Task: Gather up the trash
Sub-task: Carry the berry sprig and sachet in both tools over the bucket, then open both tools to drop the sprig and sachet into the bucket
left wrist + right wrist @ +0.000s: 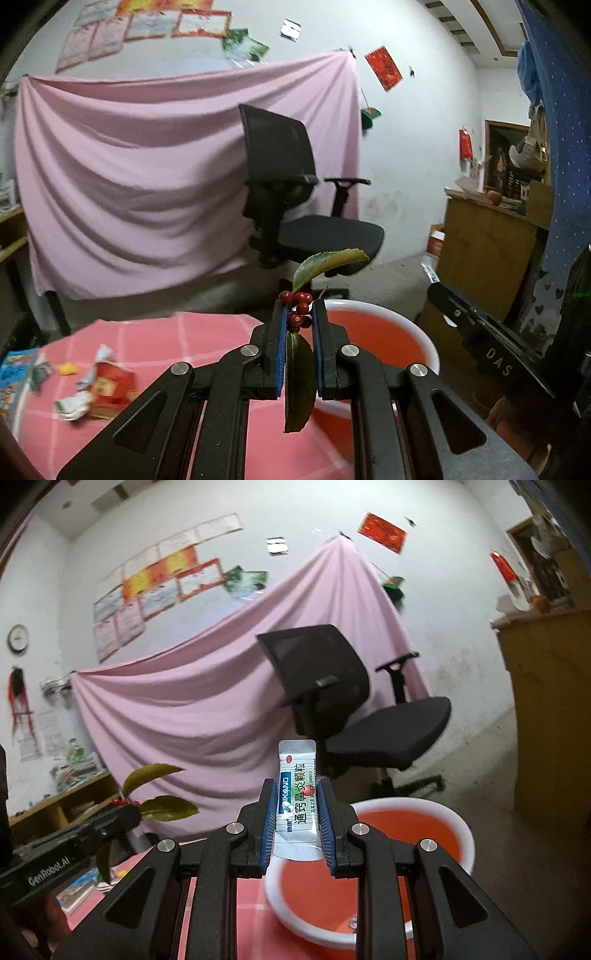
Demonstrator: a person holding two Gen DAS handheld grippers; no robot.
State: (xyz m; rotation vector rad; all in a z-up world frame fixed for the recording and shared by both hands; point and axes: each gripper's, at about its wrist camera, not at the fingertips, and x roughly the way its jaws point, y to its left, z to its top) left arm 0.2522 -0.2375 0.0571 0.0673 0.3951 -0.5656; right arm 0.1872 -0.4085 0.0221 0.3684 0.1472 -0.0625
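My left gripper (298, 314) is shut on a berry sprig (297, 314): red berries between the blue pads, one leaf above, one dark leaf hanging below. It hovers at the near rim of a white basin (430, 343) with a red inside. My right gripper (295, 805) is shut on a white and green medicine sachet (297, 786), held upright over the near side of the same basin (463, 830). The left gripper (127, 812) with its sprig (162, 805) shows at the left of the right wrist view. The right gripper's fingers (461, 314) show at the right of the left wrist view.
Crumpled wrappers (72, 404), a red packet (110, 387), a yellow scrap (68, 368) and a blue booklet (14, 373) lie on the pink checked tablecloth (155, 339). Behind stand a black office chair (295, 192), a hanging pink sheet (129, 177) and a wooden cabinet (484, 251).
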